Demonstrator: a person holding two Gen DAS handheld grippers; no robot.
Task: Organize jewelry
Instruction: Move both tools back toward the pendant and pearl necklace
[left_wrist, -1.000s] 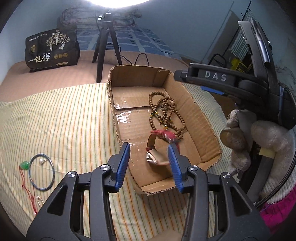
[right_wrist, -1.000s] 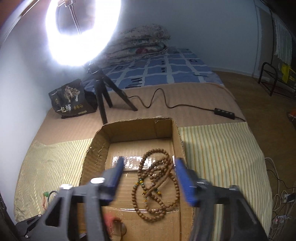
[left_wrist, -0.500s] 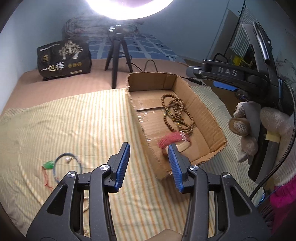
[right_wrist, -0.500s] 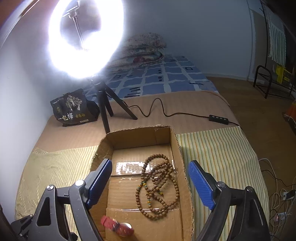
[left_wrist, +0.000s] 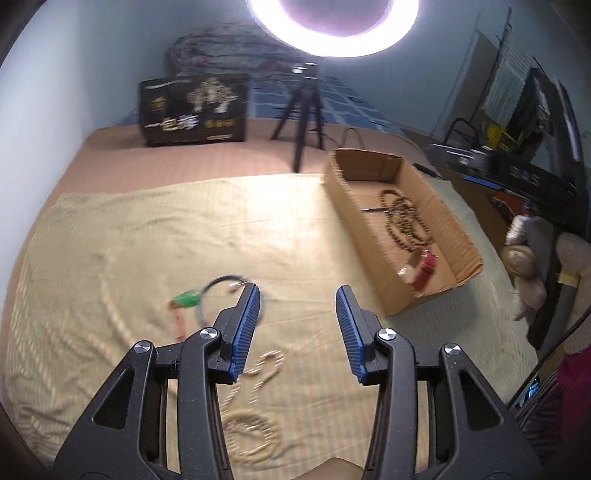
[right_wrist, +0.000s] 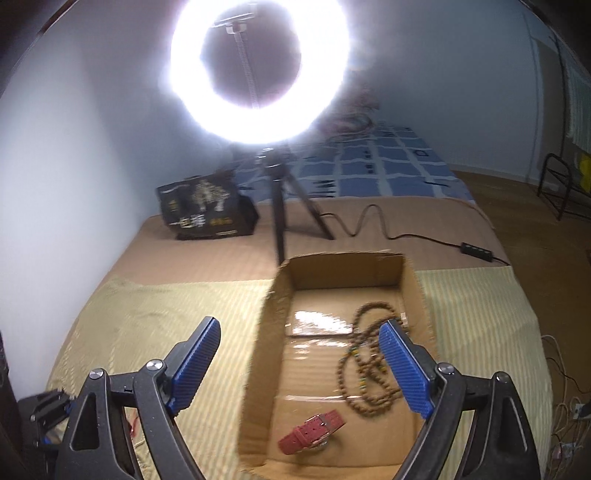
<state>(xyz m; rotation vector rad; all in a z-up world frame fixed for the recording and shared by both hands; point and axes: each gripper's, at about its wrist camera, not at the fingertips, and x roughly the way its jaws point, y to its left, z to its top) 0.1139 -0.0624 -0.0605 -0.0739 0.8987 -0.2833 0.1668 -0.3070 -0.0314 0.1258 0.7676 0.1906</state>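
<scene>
My left gripper is open and empty, hovering over the yellow striped cloth. Just left of its fingertips lie a thin blue bangle and a green pendant on a red cord. A pale bead necklace lies under the jaws, blurred. To the right stands the cardboard box, holding a wooden bead necklace and a red-strapped watch. My right gripper is open wide over the box's near left wall, with nothing between its pads. The wooden beads and the watch lie below it.
A ring light on a black tripod stands behind the box, its cable trailing right. A black printed bag sits at the back left. A gloved hand holds the right gripper beside the box. A wall borders the bed on the left.
My left gripper has swung left from over the box to above the loose jewelry on the cloth. The right gripper's jaws have spread wider, and it has drawn back and up from the wooden beads.
</scene>
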